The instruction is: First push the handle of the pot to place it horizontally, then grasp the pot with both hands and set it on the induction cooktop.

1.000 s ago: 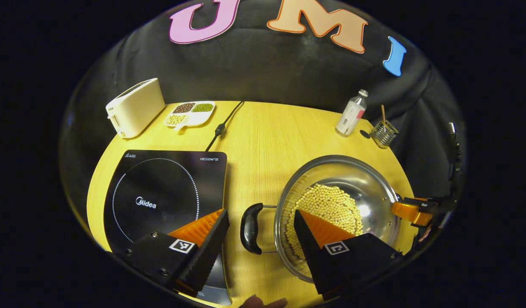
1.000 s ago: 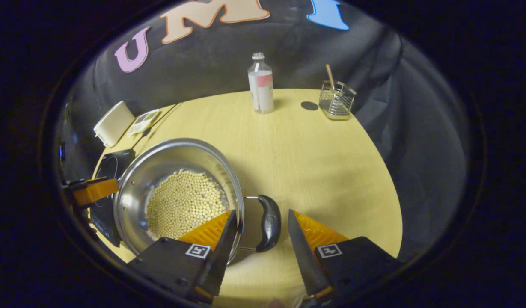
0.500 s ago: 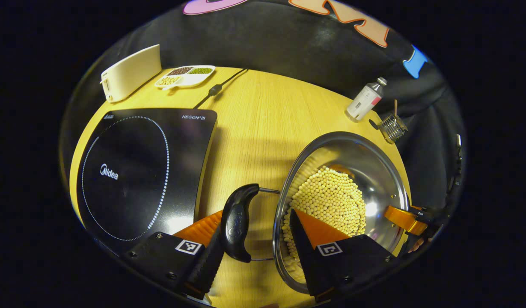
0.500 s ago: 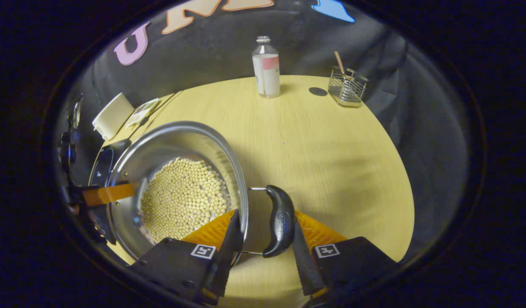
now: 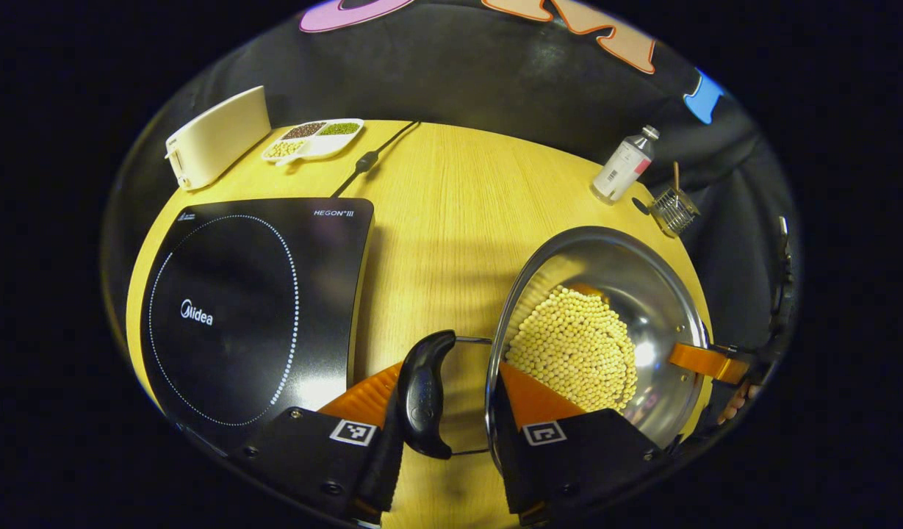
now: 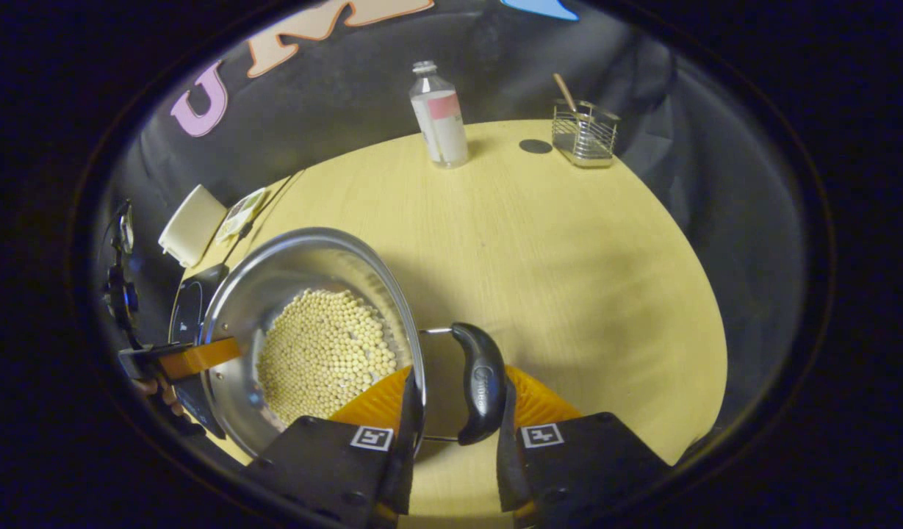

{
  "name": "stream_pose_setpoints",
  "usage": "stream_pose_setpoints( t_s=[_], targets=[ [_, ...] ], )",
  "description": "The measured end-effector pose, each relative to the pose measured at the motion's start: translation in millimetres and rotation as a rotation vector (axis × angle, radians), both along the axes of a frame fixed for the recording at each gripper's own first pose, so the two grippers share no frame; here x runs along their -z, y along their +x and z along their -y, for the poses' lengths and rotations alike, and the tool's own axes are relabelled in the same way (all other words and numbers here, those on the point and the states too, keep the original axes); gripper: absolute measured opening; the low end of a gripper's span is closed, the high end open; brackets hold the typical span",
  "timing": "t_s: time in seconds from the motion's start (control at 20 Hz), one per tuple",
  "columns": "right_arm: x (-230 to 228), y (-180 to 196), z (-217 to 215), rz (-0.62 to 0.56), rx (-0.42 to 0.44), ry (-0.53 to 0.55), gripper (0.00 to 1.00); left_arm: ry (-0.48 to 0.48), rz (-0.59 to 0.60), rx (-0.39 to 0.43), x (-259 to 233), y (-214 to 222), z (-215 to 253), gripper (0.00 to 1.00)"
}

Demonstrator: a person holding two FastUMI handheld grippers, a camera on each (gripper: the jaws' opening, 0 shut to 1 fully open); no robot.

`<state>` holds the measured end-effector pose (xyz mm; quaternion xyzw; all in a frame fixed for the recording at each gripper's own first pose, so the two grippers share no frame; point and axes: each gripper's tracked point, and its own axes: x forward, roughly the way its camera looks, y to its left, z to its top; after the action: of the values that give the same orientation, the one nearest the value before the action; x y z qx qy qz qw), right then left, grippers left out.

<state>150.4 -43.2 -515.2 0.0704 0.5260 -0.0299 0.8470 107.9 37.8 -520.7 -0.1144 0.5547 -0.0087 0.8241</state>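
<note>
Closing on both pot handles
Since a second ago, our left gripper and right gripper narrowed onto the handles; lift toward the induction cooktop seems next.

Each tool is a pair of blocky, angular finger housings with a dark matte shell, and the left tool and the right tool both carry a small square black-and-white marker on top of each housing. Round screw heads dot the housings' outer faces, and the inner finger faces are ribbed in fine ridges.
</note>
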Motion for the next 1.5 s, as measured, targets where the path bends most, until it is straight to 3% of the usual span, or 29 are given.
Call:
stream_pose_setpoints(
  t_s=[0.05,0.55,0.85,0.9,0.95,1.05,1.5],
  targets=[
    [-1.5,-2.9,-0.8,-0.003,0.006,0.007,0.48,0.008,0.006,0.007,-3.9,0.2,-0.9,0.59],
    [-47.9,-14.3,-43.2,0.033,-0.024,0.080,0.42,0.088,0.063,-0.024,-73.0,-20.6,-40.9,0.58],
    [-62.3,-11.1,-111.9,0.049,-0.088,0.114,0.41,0.137,0.084,-0.081,-103.2,-38.4,-103.7,0.56],
    [-64.7,-10.0,-123.1,0.053,-0.092,0.112,0.48,0.139,0.105,-0.081,-106.5,-36.2,-114.6,0.56],
    [-66.9,-8.7,-134.1,0.056,-0.093,0.110,0.42,0.135,0.104,-0.078,-107.7,-37.0,-126.2,0.58],
    [-69.2,-7.1,-160.6,0.051,-0.089,0.099,0.41,0.120,0.096,-0.076,-107.2,-37.2,-151.6,0.56],
    [-59.9,-7.3,-278.9,0.021,-0.037,0.033,0.48,0.066,0.100,-0.009,-89.0,-27.7,-267.0,0.55]
  ],
)
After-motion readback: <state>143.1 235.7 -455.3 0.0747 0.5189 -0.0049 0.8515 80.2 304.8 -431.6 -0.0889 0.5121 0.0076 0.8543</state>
